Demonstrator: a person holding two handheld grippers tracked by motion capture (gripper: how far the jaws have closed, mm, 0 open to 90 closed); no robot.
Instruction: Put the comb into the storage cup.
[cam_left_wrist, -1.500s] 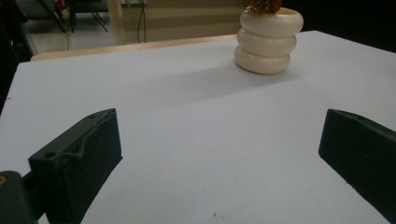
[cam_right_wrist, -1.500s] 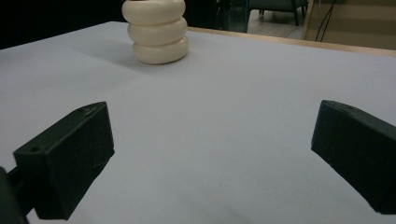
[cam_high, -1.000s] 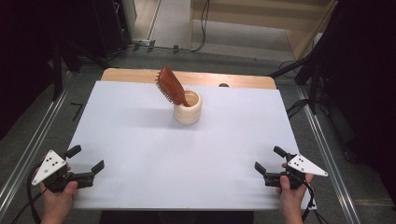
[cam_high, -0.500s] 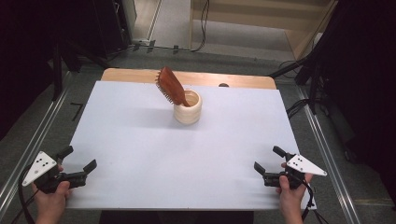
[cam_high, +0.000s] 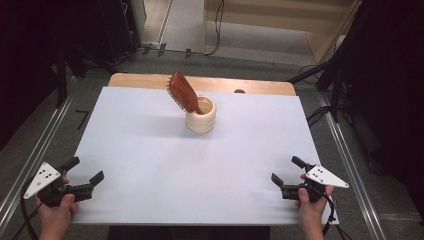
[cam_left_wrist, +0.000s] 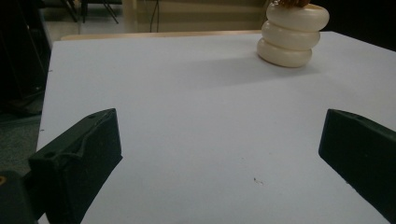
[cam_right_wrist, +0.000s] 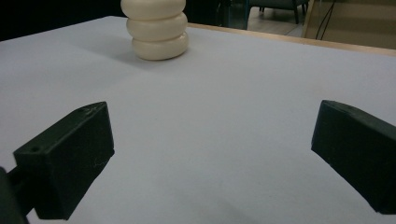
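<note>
**benchwatcher:** Standing right behind the person here. Nothing's been picked up. The left gripper (cam_high: 84, 171) and the right gripper (cam_high: 290, 171) both sit low at the near edge of the white table (cam_high: 150, 150), one by each corner, jaws spread wide with nothing between them. Looks like the very start of a reach to me.

**tablecam_fan:** Where's the stuff they'd go for?

**benchwatcher:** Well ahead of both grippers, toward the far side and roughly midway between them: a cream ribbed cup (cam_high: 201, 116) with a brown hairbrush (cam_high: 182, 93) standing in it, handle down, bristled head leaning out over the rim to the left. From the left gripper the cup (cam_left_wrist: 290, 33) is far ahead and off to its right; from the right gripper it (cam_right_wrist: 156, 29) is far ahead and to its left.

**tablecam_fan:** So next move?

**benchwatcher:** My guess: one gripper travels forward and inward to the brush head, closes on it and lifts it clear, while the other maybe steadies the cup so it doesn't tip. How deep the handle sits in there I can't tell from this angle.

**tablecam_fan:** Hand pose?

**benchwatcher:** Both hands wrap the grips from below, wrists low, jaws pointing forward and slightly inward, just above the tabletop.
</note>
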